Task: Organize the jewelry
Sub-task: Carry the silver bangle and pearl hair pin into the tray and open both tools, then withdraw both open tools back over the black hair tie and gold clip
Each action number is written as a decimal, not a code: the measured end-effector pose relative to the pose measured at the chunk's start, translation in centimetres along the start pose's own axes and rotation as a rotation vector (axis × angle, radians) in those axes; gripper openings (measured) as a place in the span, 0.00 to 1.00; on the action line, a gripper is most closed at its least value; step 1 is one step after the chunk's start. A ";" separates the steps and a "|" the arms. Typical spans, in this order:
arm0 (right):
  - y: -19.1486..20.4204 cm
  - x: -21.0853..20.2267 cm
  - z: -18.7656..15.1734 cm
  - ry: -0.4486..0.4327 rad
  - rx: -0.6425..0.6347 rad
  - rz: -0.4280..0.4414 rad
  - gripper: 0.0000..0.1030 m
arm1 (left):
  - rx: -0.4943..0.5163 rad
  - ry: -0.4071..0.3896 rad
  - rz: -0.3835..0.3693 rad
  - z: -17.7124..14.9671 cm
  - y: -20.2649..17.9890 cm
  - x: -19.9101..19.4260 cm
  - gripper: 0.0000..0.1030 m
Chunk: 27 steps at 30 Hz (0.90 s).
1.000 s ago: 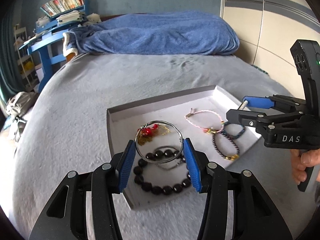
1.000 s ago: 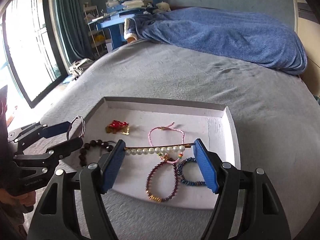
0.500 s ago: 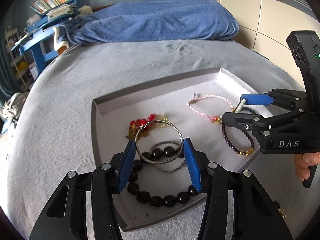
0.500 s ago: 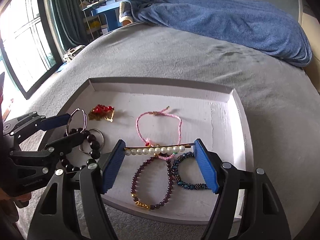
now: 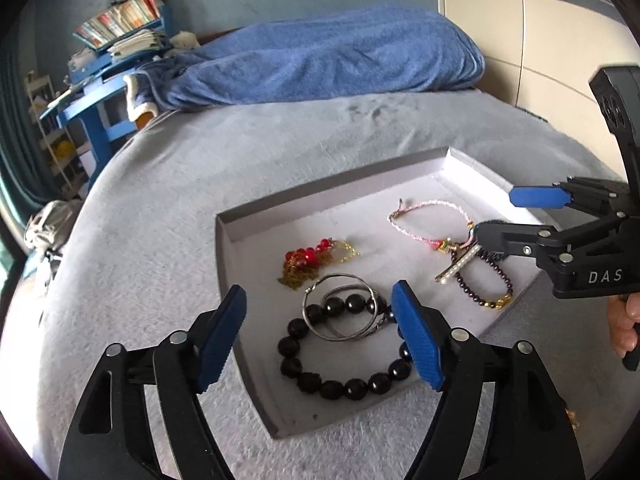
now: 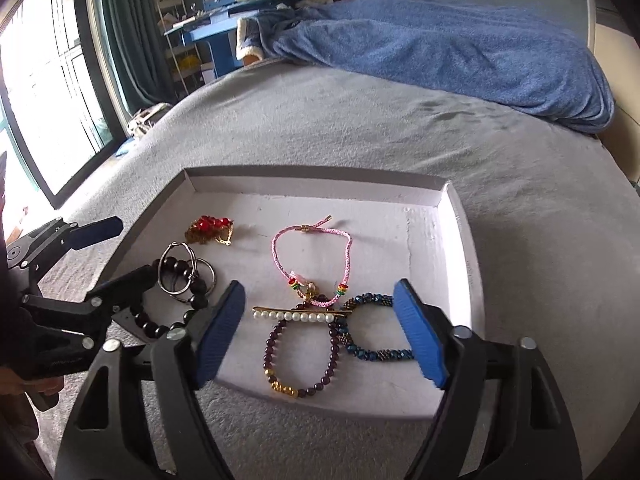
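Note:
A shallow grey tray (image 5: 320,184) (image 6: 312,172) lies on the bed. My left gripper (image 5: 320,334) (image 6: 104,252) is open over its near left part. A silver wire bangle (image 5: 340,312) (image 6: 180,264) lies below it on a black bead bracelet (image 5: 344,384) (image 6: 160,328). My right gripper (image 6: 320,332) (image 5: 516,216) is open over the right part. A pearl hair clip (image 6: 300,315) (image 5: 460,264) lies across a purple bead bracelet (image 6: 304,360) (image 5: 480,288). A blue bead bracelet (image 6: 376,328), a pink cord bracelet (image 6: 312,256) (image 5: 432,216) and a red-and-gold piece (image 6: 208,230) (image 5: 308,260) also lie in the tray.
The tray sits on a grey bed cover (image 5: 200,184) (image 6: 540,240). A blue blanket (image 5: 320,68) (image 6: 440,40) is heaped at the far side. A blue desk with books (image 5: 112,60) stands beyond the bed, and a window (image 6: 40,100) is at the left.
Both grippers have opened. The silver bangle dropped from my left gripper onto the black beads. The pearl clip dropped from my right gripper onto the purple bracelet.

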State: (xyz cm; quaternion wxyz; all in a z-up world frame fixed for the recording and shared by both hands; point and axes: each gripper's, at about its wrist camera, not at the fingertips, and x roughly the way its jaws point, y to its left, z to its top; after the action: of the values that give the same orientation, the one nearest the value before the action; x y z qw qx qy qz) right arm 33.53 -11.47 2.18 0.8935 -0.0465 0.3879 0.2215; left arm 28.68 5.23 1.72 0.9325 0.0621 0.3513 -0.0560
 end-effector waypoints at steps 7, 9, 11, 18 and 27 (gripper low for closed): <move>-0.6 -3.2 -1.7 -0.051 0.055 0.003 0.75 | -0.041 -0.024 -0.021 -1.8 -0.3 -3.1 0.78; -0.7 -4.0 -2.4 -0.062 0.064 -0.001 0.75 | -0.037 -0.022 -0.027 -2.6 -0.7 -3.8 0.78; -0.8 -4.8 -3.0 -0.068 0.071 -0.006 0.76 | -0.038 -0.015 -0.036 -3.6 -1.1 -4.4 0.78; -1.1 -6.6 -5.5 -0.073 0.088 -0.033 0.76 | -0.061 0.015 -0.069 -6.4 -2.3 -5.9 0.78; -2.3 -8.3 -10.6 -0.048 0.138 -0.073 0.76 | -0.071 0.064 -0.109 -9.5 -4.1 -7.0 0.78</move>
State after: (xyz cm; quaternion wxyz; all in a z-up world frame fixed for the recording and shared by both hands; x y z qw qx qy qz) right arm 22.41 -19.22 0.53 0.9110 0.0063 0.3789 0.1628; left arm 16.68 3.07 -1.07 0.9180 0.0115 0.3855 -0.0923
